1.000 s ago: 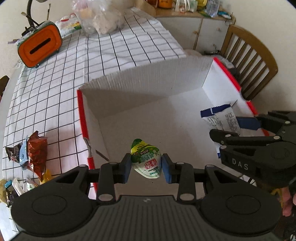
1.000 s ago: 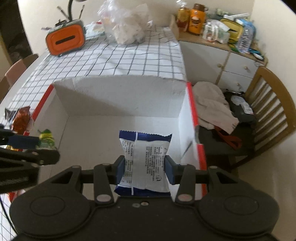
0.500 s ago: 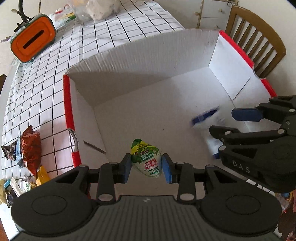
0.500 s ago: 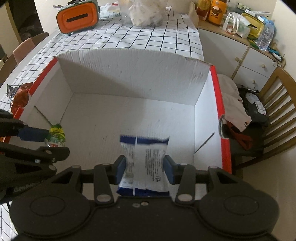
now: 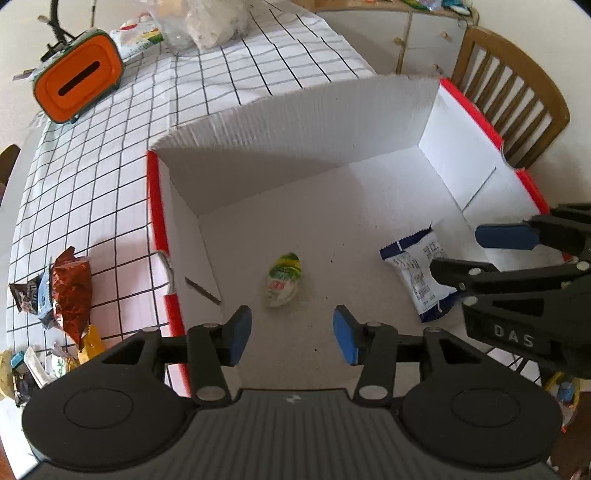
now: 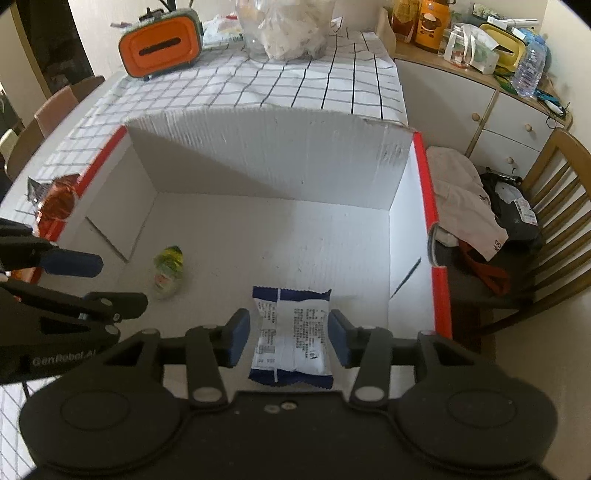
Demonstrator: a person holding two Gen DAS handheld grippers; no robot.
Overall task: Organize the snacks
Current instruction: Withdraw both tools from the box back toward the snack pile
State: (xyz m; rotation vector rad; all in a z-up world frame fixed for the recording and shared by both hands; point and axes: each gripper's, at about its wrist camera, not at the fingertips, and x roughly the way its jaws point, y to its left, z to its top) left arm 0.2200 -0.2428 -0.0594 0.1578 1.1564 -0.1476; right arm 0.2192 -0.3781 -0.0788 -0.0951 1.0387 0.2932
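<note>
Far left on the checked tablecloth (image 5: 96, 192): a little heap of snack packs (image 5: 70, 280), shiny red-brown one on top, lying outside the box. Further back, an orange case with a slot (image 5: 77, 86), and a clear bag of white stuff (image 5: 218, 18) behind that.

Next, the big white box (image 5: 314, 122) with red edges, open at the top. Down on the box floor, near the left wall, a small green and white snack pack (image 5: 282, 280), lying flat and loose. Just above and in front of it, the left gripper (image 5: 291, 330), blue pads spread wide apart, holding nothing, pack not touching either pad.

More to the right on the same floor, a blue and white snack packet (image 5: 417, 273), also lying flat, well apart from the green one. Right gripper (image 5: 476, 251) hanging over it, partly hiding it in the left view. In the right view, right gripper (image 6: 288, 338) also wide apart, packet (image 6: 291, 336) lying between the pads with a gap on each side, gripping nothing.

Past the box on the right: a wooden chair (image 6: 554, 192) with cloth (image 6: 461, 192) and a dark bag (image 6: 513, 206) on the seat. Behind, a white cabinet (image 6: 461, 99) with jars and bottles (image 6: 428, 22) on top.
</note>
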